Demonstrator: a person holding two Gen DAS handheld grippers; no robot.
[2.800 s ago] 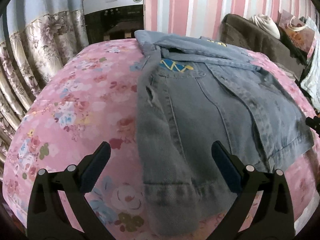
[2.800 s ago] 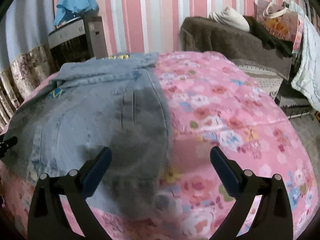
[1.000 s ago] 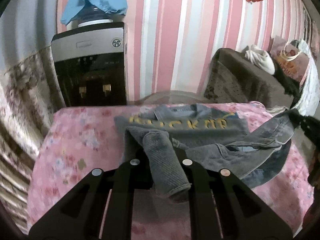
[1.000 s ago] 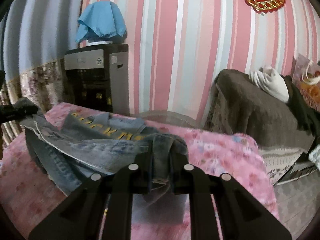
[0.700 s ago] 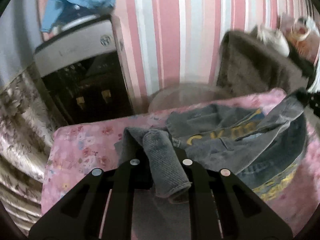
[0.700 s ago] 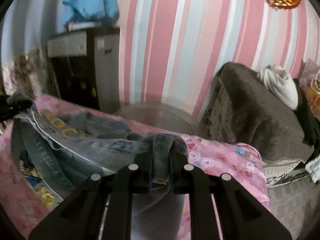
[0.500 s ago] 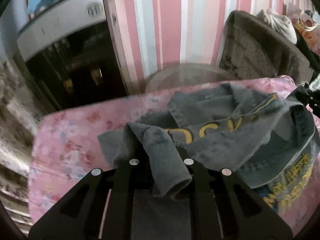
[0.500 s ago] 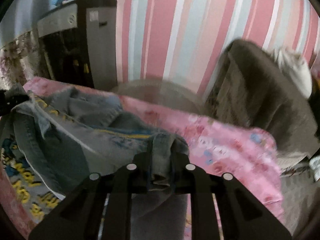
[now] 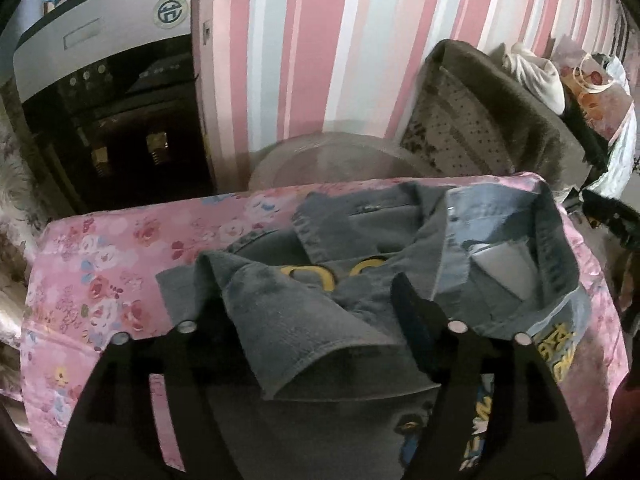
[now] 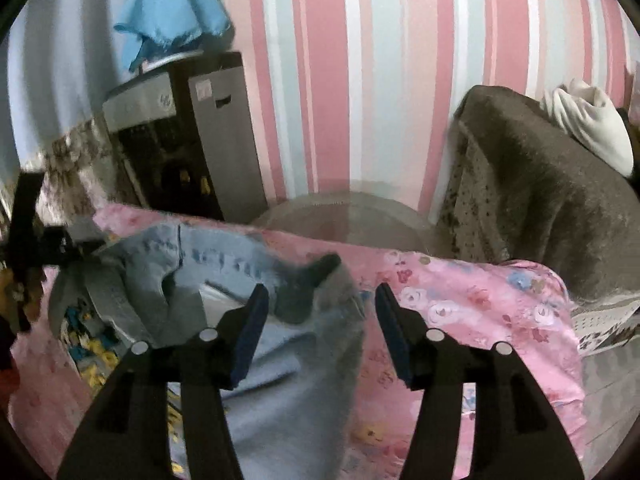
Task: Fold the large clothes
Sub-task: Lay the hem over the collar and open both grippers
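Observation:
A grey-blue denim jacket [image 9: 360,288] with yellow lettering lies folded over on the pink flowered tabletop [image 9: 120,256]. My left gripper [image 9: 304,316] is open, its fingers [image 9: 416,316] spread either side of a loose denim fold draped between them. My right gripper [image 10: 320,316] is open too, and the jacket [image 10: 224,280] lies under and between its blue-padded fingers [image 10: 250,328], no longer pinched. The jacket's bottom hem now rests near the table's far edge, over the collar end.
A water dispenser [image 9: 112,92] with a blue cloth [image 10: 172,12] on top stands behind the table at the left. A brown covered sofa [image 10: 540,184] is at the right. A round fan guard [image 9: 332,160] stands against the striped wall.
Both grippers carried the jacket's hem up and forward over the jacket, lowered it near the far edge, then opened. The denim has dropped out of both.

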